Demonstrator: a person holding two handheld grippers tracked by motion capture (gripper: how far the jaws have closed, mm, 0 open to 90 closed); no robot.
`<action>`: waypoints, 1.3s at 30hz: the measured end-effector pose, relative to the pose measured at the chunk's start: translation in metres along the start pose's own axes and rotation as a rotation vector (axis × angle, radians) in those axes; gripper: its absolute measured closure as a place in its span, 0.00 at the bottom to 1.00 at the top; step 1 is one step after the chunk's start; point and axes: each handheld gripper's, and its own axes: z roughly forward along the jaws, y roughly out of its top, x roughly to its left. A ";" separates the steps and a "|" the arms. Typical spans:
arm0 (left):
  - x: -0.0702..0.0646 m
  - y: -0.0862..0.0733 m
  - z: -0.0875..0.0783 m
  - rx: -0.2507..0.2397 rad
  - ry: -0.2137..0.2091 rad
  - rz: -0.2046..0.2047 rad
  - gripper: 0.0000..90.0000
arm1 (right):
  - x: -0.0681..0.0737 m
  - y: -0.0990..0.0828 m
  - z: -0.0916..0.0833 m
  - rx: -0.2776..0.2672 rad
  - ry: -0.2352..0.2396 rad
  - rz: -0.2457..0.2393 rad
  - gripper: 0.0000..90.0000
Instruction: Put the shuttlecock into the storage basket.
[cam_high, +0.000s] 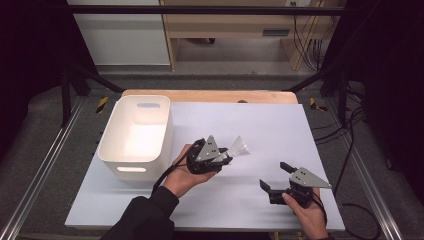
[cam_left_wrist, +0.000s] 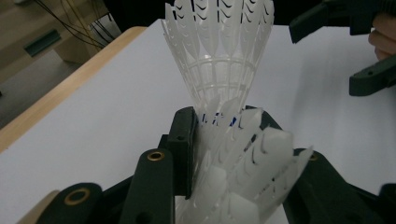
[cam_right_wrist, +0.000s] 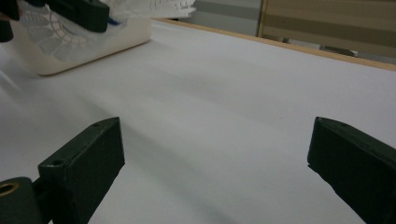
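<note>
**White plastic shuttlecocks clamped in the left gripper above the counter**

White plastic shuttlecocks (cam_left_wrist: 224, 93) sit between the jaws of the left gripper (cam_high: 226, 156), which presses on them from both sides. In the left gripper view one shuttlecock stands straight out ahead of the jaws, its open skirt fanning away from the gripper, with a small blue mark low on it where the jaws meet it. More white feathered skirts crowd closer in, between and below the jaws; how many shuttlecocks there are cannot be told. In the high view the skirt pokes out past the gripper's tip, held clear above the white counter (cam_high: 260, 125).

A white bin (cam_high: 136, 131) stands just beside the left gripper, on the side away from the right gripper, and is open at the top.

The right gripper (cam_high: 278, 176) is low over the counter, well apart from the left one. Its jaws stand wide, with bare counter between them. From the right gripper view, the shuttlecocks and the left gripper show far ahead and off to the upper left, in front of the bin.

A dark sleeve (cam_high: 150, 217) covers the left forearm.
</note>
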 end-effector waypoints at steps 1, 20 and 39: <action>0.003 0.006 -0.004 -0.018 0.006 -0.008 0.72 | 0.000 0.000 0.000 0.001 -0.003 -0.001 0.05; 0.048 0.050 -0.054 -0.122 0.095 -0.064 0.72 | 0.000 0.000 -0.002 -0.025 -0.032 -0.024 0.07; 0.090 0.052 -0.104 -0.184 0.210 -0.136 0.72 | 0.001 -0.001 0.000 -0.052 -0.061 -0.048 0.06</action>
